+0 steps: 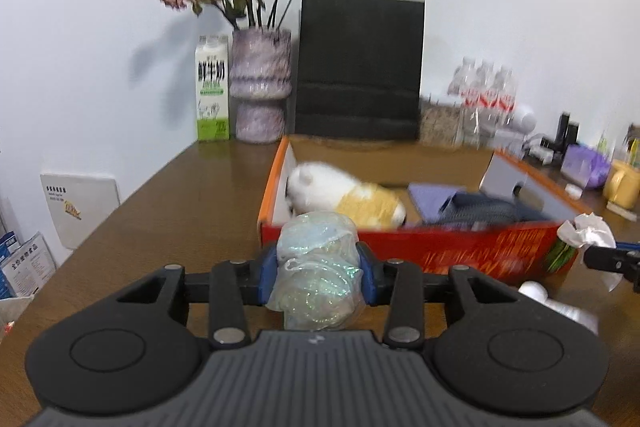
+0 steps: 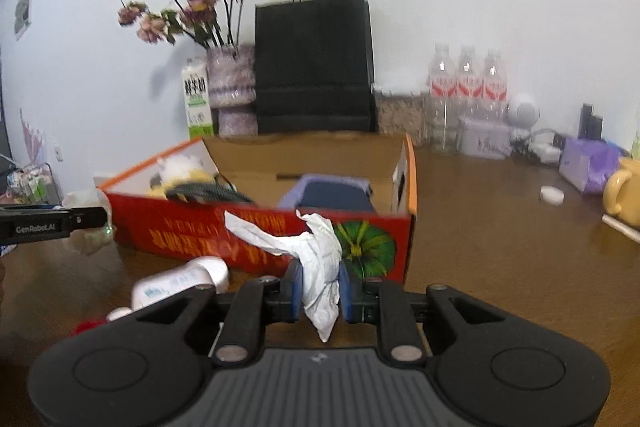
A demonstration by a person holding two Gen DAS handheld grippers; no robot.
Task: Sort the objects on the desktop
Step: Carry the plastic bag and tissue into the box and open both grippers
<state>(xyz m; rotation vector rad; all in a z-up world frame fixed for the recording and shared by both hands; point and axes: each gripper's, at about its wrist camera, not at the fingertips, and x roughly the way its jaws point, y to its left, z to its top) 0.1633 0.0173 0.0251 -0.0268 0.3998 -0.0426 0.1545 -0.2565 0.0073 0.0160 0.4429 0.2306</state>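
Observation:
My left gripper (image 1: 320, 277) is shut on a crumpled clear iridescent plastic bag (image 1: 318, 267), held above the table just before the near left corner of the red cardboard box (image 1: 460, 247). My right gripper (image 2: 320, 293) is shut on a crumpled white tissue (image 2: 316, 259), in front of the box's red front wall (image 2: 260, 235). Inside the box lie a white and yellow plush toy (image 1: 344, 193), a purple item (image 1: 430, 197) and a dark blue cloth (image 1: 484, 211). A white bottle (image 2: 180, 283) lies on the table left of my right gripper.
At the back stand a milk carton (image 1: 213, 91), a vase of dried flowers (image 1: 261, 87), a black paper bag (image 1: 360, 67) and three water bottles (image 2: 466, 83). At the right are a purple tissue pack (image 2: 586, 165), a yellow mug (image 2: 624, 191) and a small white item (image 2: 552, 194).

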